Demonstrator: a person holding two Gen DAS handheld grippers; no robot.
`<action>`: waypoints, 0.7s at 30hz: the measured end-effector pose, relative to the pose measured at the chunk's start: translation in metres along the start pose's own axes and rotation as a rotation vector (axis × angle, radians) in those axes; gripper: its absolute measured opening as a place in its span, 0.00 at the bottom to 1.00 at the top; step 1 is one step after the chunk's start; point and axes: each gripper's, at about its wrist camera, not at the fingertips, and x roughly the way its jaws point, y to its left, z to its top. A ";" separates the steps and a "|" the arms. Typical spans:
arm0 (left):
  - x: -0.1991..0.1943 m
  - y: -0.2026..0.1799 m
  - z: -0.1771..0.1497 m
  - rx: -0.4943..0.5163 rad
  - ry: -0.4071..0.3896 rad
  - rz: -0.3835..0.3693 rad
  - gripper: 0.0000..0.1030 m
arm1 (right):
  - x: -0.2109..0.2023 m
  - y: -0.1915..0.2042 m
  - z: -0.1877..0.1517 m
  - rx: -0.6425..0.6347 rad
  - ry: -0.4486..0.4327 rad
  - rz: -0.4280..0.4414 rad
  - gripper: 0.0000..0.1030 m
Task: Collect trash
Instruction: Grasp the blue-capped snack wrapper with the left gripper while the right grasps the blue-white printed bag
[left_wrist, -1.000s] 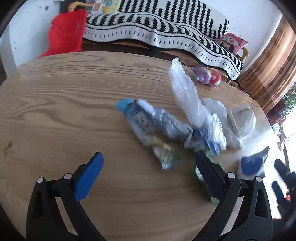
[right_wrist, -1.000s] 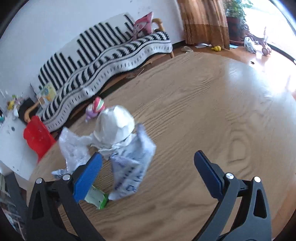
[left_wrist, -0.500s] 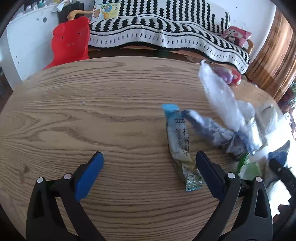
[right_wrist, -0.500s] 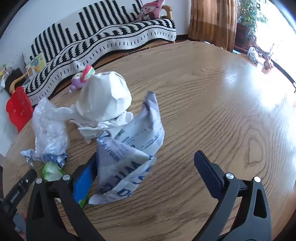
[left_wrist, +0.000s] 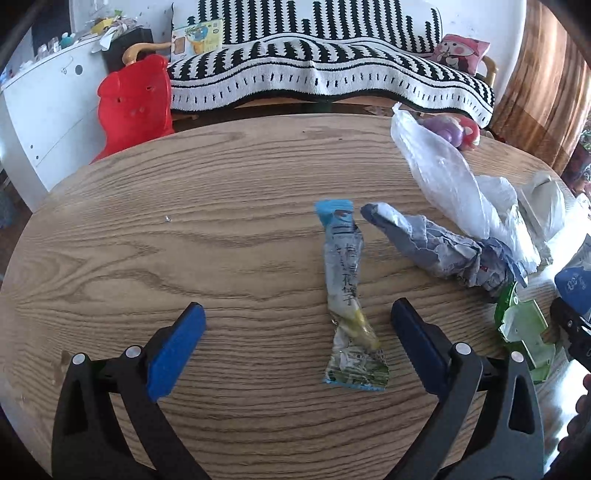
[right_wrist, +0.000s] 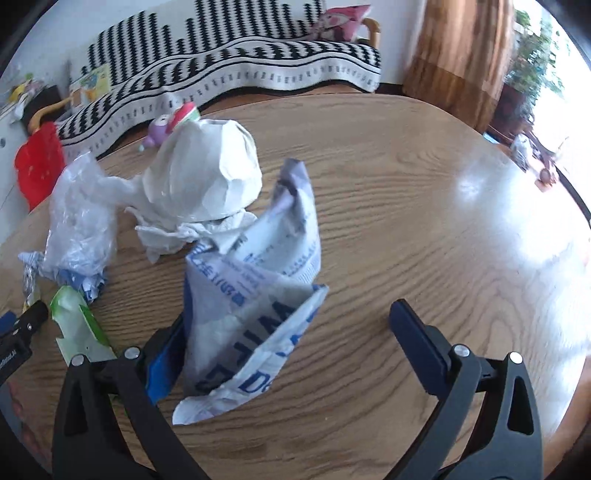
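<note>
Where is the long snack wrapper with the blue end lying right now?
In the left wrist view, the snack wrapper lies flat on the wooden table, just left of the crumpled blue-grey wrapper, between the open left gripper fingers.

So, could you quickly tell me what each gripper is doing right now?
Left gripper: open, holding nothing, snack wrapper between its fingers.
Right gripper: open, holding nothing, around the blue-and-white bag.
</note>
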 end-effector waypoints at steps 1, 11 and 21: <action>0.000 0.000 0.000 0.000 0.000 0.001 0.94 | 0.001 -0.001 0.001 -0.013 0.001 0.008 0.95; 0.000 -0.001 -0.002 -0.002 0.000 -0.003 0.94 | 0.000 0.000 0.002 -0.016 0.000 0.010 0.95; -0.001 -0.001 -0.002 0.002 -0.001 0.000 0.94 | 0.000 0.000 0.004 -0.025 0.001 0.016 0.95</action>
